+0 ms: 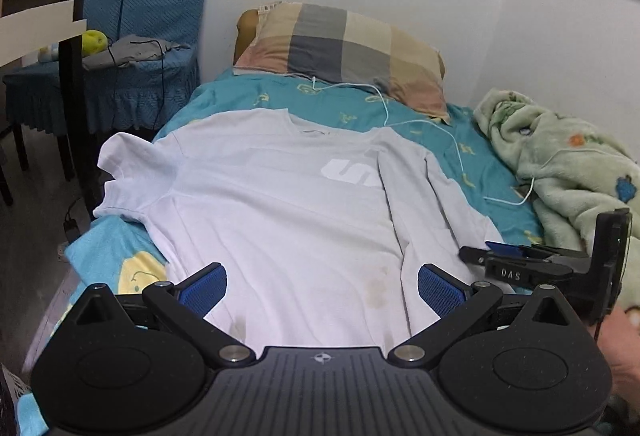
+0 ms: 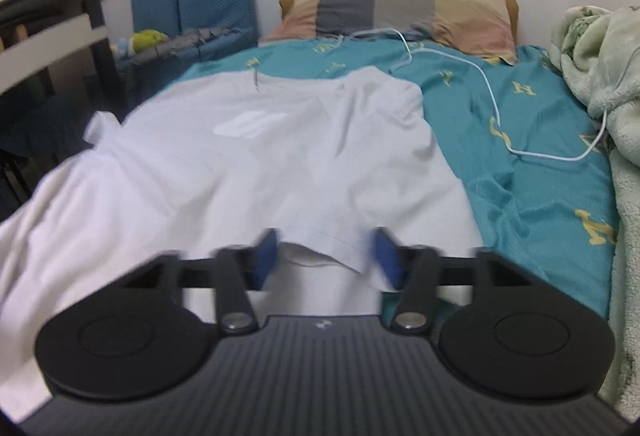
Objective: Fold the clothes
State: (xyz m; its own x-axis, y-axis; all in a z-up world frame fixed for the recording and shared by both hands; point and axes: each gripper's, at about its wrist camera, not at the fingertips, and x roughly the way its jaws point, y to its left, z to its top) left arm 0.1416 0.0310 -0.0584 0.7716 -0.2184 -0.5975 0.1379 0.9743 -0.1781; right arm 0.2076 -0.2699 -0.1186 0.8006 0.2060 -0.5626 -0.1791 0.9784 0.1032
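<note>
A white T-shirt [image 1: 272, 204] lies flat on the teal bed sheet [image 1: 440, 124], collar toward the pillow, with its right side folded inward over the body. My left gripper [image 1: 322, 292] hovers open over the shirt's near hem with nothing between its blue pads. My right gripper [image 1: 468, 252] sits low at the shirt's near right edge. In the right wrist view the shirt [image 2: 240, 164] fills the middle, and the right gripper [image 2: 326, 256] is blurred. Its pads stand apart, one on either side of a loose flap of the hem.
A checked pillow [image 1: 344, 48] lies at the head of the bed, with a white cable [image 1: 456, 144] trailing across the sheet. A green fleece blanket [image 1: 560, 164] is heaped on the right. A blue-covered chair [image 1: 132, 36] and a dark bed frame post [image 1: 72, 76] stand at the left.
</note>
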